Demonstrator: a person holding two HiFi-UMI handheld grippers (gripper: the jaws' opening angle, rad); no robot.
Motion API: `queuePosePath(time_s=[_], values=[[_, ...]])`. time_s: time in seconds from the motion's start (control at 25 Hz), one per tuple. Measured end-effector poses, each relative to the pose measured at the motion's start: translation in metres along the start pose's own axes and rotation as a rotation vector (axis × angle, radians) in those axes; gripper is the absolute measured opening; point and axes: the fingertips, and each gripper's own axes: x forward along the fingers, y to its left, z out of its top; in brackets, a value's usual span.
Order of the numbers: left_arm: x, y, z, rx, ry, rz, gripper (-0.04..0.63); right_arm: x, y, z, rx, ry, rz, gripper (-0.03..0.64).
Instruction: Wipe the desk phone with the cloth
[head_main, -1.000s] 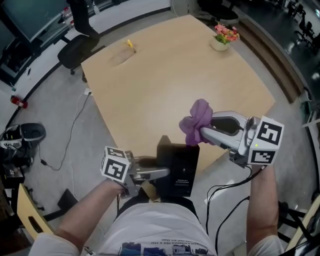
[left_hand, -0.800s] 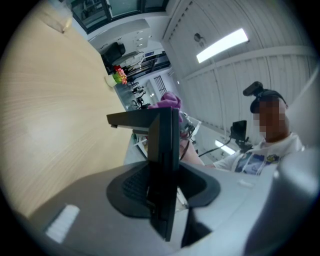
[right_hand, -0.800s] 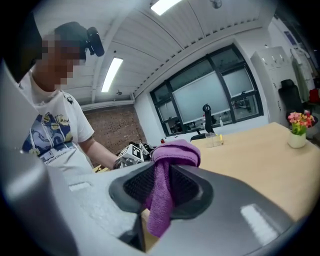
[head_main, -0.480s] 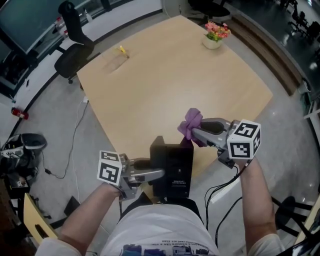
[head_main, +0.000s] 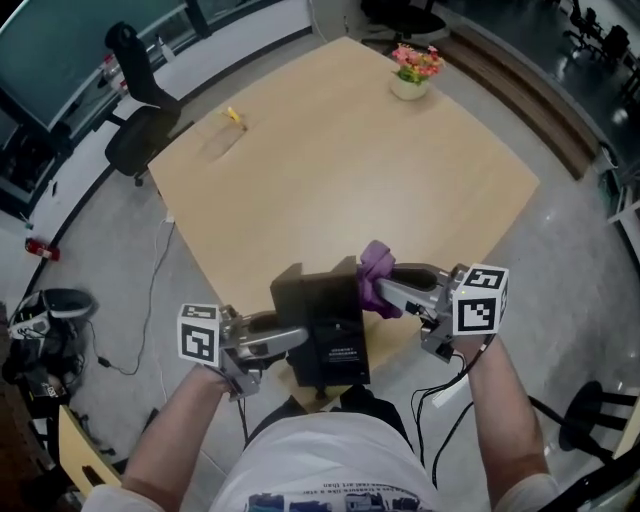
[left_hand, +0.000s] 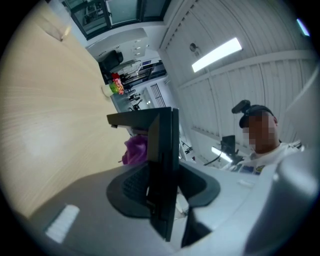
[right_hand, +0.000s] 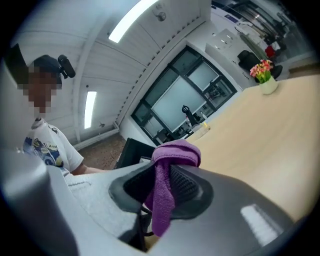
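The black desk phone (head_main: 322, 312) sits at the near edge of the wooden table (head_main: 330, 160), tipped up on edge. My left gripper (head_main: 298, 337) is shut on its left side; in the left gripper view the phone's thin black panel (left_hand: 164, 160) stands clamped between the jaws of that gripper (left_hand: 162, 192). My right gripper (head_main: 386, 291) is shut on a purple cloth (head_main: 374, 274), which rests against the phone's upper right corner. In the right gripper view the cloth (right_hand: 166, 180) hangs bunched between the pads of the gripper (right_hand: 160, 195), with the phone (right_hand: 131, 150) just behind it.
A pot of flowers (head_main: 412, 68) stands at the table's far corner, and a small yellow item (head_main: 233, 116) lies near the far left edge. An office chair (head_main: 138, 125) is beyond the table at left. Cables and a dark bag (head_main: 48, 308) lie on the floor.
My right gripper has come down and rolled, bringing the cloth from above the table onto the phone's right corner. The left gripper has raised the phone slightly.
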Motion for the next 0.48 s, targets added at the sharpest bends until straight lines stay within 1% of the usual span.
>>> queuePosePath(time_s=[0.12, 0.24, 0.48], values=[[-0.004, 0.000, 0.005, 0.004, -0.002, -0.017, 0.170, 0.008, 0.014, -0.011, 0.058, -0.026, 0.069, 0.091], [0.000, 0.003, 0.013, -0.003, -0.001, -0.022, 0.170, 0.011, 0.023, -0.014, 0.078, -0.028, 0.133, 0.091], [0.002, 0.001, 0.012, 0.002, 0.004, -0.023, 0.170, 0.002, 0.038, -0.042, 0.069, 0.033, 0.188, 0.091]])
